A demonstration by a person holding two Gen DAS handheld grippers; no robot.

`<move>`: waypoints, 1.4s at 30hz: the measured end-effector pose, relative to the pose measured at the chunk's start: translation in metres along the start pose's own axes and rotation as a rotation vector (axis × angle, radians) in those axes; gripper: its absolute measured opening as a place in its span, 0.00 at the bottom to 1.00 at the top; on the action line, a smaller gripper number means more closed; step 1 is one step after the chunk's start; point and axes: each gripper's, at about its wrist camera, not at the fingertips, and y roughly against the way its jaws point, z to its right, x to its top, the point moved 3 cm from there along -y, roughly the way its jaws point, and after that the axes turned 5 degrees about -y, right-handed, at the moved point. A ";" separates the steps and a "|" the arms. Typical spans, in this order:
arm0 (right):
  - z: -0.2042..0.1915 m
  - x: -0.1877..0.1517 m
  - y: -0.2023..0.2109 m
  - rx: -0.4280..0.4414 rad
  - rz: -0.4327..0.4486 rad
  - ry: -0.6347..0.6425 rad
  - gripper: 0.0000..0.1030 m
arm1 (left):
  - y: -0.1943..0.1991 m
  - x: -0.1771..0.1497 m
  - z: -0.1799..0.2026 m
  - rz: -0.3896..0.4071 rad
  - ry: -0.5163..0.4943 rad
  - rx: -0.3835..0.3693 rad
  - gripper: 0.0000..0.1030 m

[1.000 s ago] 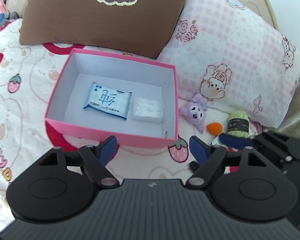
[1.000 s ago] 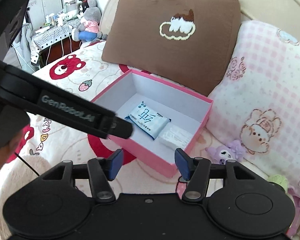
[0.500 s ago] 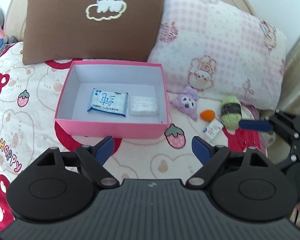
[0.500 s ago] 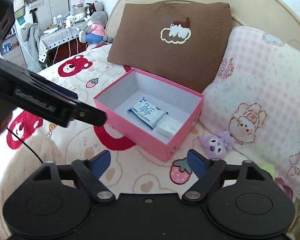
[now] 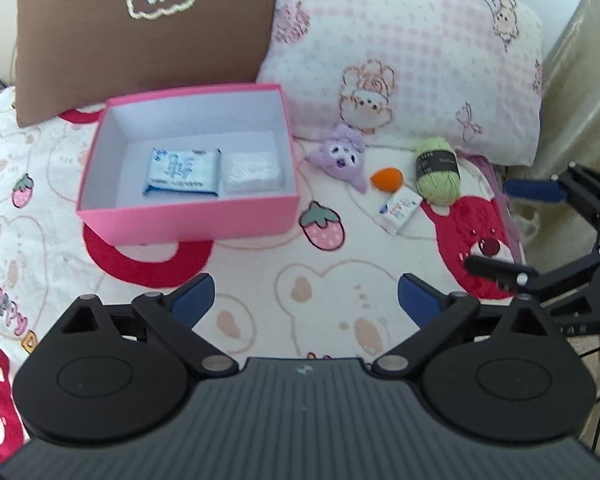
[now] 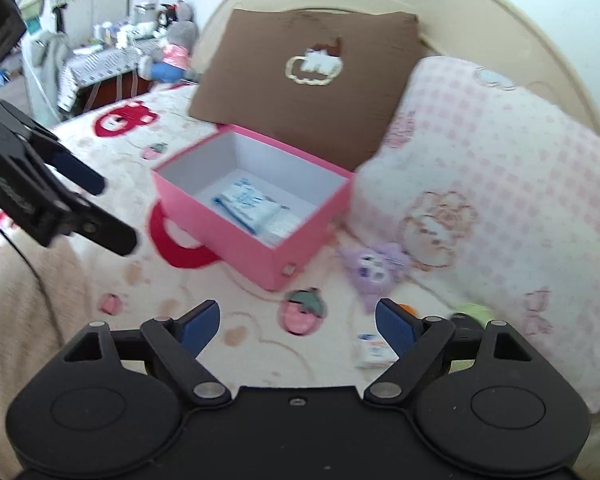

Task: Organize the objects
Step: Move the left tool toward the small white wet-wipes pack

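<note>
1. Box, pink and lidless, sits on the blanket before the brown pillow; I see a blue packet and a white packet side by side inside.
2. Both my tongs, left gripper and right gripper, are spread wide and hold nothing.
3. Right of the box lie a yarn ball, purple plush, small carton and orange piece.

Both views are brightly and evenly lit by soft daylight, and only faint shadows are cast. The left wrist view is fairly sharp. The right wrist view is smeared by motion blur, and the pink box is softened. Fisheye bending is seen at the edges.
</note>
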 end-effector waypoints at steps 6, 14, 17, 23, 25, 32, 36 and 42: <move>0.026 -0.020 -0.003 -0.030 0.033 -0.022 0.85 | -0.028 -0.007 0.017 -0.018 0.028 -0.040 0.97; 0.047 -0.041 -0.025 -0.041 0.075 -0.042 0.85 | -0.063 -0.001 0.040 -0.006 0.059 -0.042 0.97; 0.053 -0.048 -0.036 -0.037 0.067 -0.052 0.85 | -0.075 0.001 0.052 -0.016 0.044 -0.039 0.97; 0.061 -0.060 -0.049 -0.029 0.081 -0.054 0.86 | -0.094 0.005 0.065 -0.030 0.062 -0.072 0.97; 0.061 -0.062 -0.054 -0.054 0.088 -0.029 0.88 | -0.101 0.007 0.068 -0.034 0.075 -0.070 0.97; 0.060 -0.063 -0.085 -0.054 0.005 0.107 0.91 | -0.129 0.013 0.071 -0.002 0.113 -0.060 0.97; 0.073 -0.062 -0.099 -0.034 -0.022 0.059 0.91 | -0.149 0.017 0.073 0.001 0.111 -0.080 0.97; 0.085 -0.063 -0.119 0.009 -0.057 0.002 0.91 | -0.179 0.023 0.078 0.004 0.114 -0.100 0.97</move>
